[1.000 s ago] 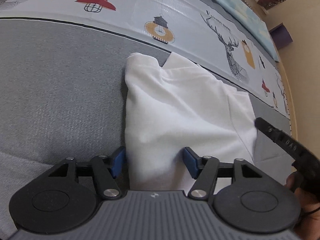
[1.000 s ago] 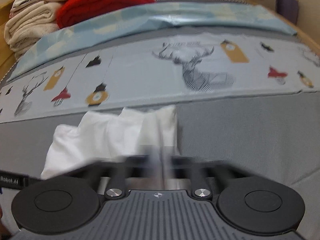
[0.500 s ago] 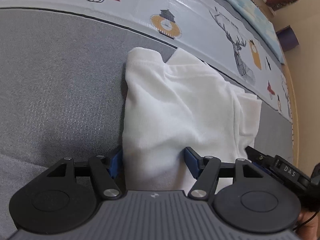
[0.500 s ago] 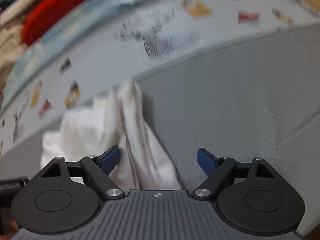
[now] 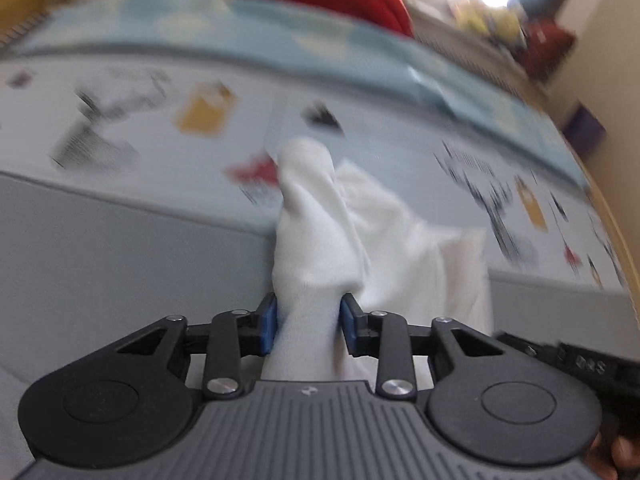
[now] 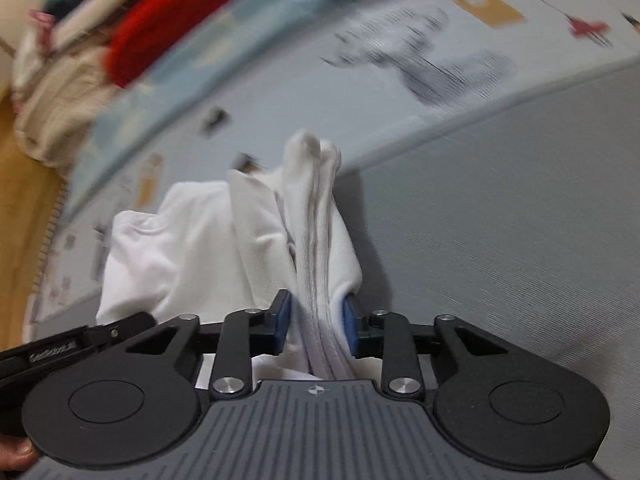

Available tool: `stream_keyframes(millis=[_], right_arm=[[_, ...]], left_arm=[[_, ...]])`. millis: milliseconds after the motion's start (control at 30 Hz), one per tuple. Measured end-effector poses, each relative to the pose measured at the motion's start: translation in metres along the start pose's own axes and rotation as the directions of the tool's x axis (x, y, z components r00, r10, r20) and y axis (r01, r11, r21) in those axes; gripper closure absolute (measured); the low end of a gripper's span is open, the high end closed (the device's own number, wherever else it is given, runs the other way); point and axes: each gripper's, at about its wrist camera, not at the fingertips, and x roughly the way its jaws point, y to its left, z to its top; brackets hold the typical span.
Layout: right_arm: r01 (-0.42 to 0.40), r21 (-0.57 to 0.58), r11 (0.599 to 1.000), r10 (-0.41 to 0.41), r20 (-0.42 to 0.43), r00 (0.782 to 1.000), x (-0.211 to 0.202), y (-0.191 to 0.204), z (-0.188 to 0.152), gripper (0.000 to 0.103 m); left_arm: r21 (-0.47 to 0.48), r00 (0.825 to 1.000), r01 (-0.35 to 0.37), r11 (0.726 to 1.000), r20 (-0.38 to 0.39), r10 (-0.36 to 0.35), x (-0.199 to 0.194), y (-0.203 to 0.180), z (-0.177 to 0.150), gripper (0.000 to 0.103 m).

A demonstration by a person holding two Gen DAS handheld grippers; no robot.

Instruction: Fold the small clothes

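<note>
Grey woven fabric (image 6: 500, 220) covers the near surface, bordered farther off by a pale printed sheet (image 5: 160, 120) with deer and lamp motifs. Red bedding (image 6: 176, 24) lies piled beyond it. On the grey fabric, close to the sheet's edge, sits the white garment (image 6: 180, 248), bunched and partly lifted. The left gripper (image 5: 307, 322) is closing, its blue pads pressing a gathered white fold. The right gripper (image 6: 316, 320) is closing too, clamping another bunched edge of it.
</note>
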Motion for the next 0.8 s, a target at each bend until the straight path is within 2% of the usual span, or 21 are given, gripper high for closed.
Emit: stream_keyframes(millis=[33,67,133,200,267,300,333,400,467,500,567,600,633,800], right_arm=[[-0.008,-0.003,1.0,0.008,0.032,0.999,-0.001,0.007,-0.001,0.077],[-0.011,-0.001,1.0,0.011,0.055,0.998,-0.001,0.012,-0.001,0.076],[0.024,0.008,1.0,-0.024,0.084,0.996,0.0,0.017,0.0,0.065],[0.07,-0.013,0.997,-0.068,0.116,0.991,-0.003,0.021,-0.002,0.064],[0.078,-0.074,0.994,-0.066,0.146,0.987,-0.009,0.027,-0.005,0.06],[0.069,-0.102,0.992,-0.053,0.152,0.987,-0.011,0.029,-0.007,0.052],[0.066,-0.127,0.99,-0.047,0.148,0.988,-0.011,0.032,-0.008,0.046],[0.07,-0.181,0.981,-0.052,0.103,0.993,-0.006,0.036,-0.015,0.044],[0.077,-0.23,0.97,-0.074,0.023,0.997,0.004,0.038,-0.024,0.045],[0.107,-0.266,0.958,-0.113,-0.007,0.994,0.01,0.041,-0.029,0.048],[0.177,-0.347,0.921,-0.198,-0.026,0.98,0.02,0.043,-0.035,0.068],[0.162,-0.348,0.923,-0.183,-0.03,0.983,0.019,0.043,-0.035,0.087],[0.132,-0.329,0.935,-0.152,-0.037,0.988,0.017,0.041,-0.033,0.095],[0.11,-0.32,0.941,-0.136,-0.059,0.989,0.014,0.04,-0.034,0.095]], left_arm=[[-0.013,1.0,-0.004,1.0,0.013,0.004,-0.003,0.005,0.003,0.058],[-0.024,1.0,0.016,1.0,0.014,-0.015,-0.005,0.011,0.004,0.057],[-0.031,0.999,0.053,0.998,-0.009,-0.053,-0.006,0.013,0.006,0.057],[0.002,0.998,0.045,0.999,-0.036,-0.045,-0.005,0.011,0.003,0.057],[0.012,0.997,0.046,0.999,-0.064,-0.045,-0.003,0.008,-0.001,0.057],[0.008,0.996,0.05,0.999,-0.074,-0.049,-0.002,0.009,-0.002,0.057],[0.005,0.995,0.053,0.999,-0.086,-0.052,0.001,0.009,-0.005,0.057],[0.0,0.993,0.055,0.999,-0.106,-0.054,0.003,0.008,-0.01,0.057],[0.0,0.99,0.052,0.999,-0.128,-0.052,0.005,0.008,-0.018,0.056],[0.005,0.989,0.05,0.999,-0.138,-0.049,0.006,0.008,-0.02,0.056],[0.025,0.987,0.041,0.999,-0.157,-0.036,0.006,0.006,-0.023,0.056],[0.036,0.987,0.039,0.999,-0.16,-0.032,0.005,0.007,-0.025,0.056],[0.041,0.987,0.039,0.998,-0.16,-0.032,0.004,0.008,-0.025,0.056],[0.001,0.983,0.042,0.999,-0.177,-0.041,-0.005,0.029,-0.026,0.054]])
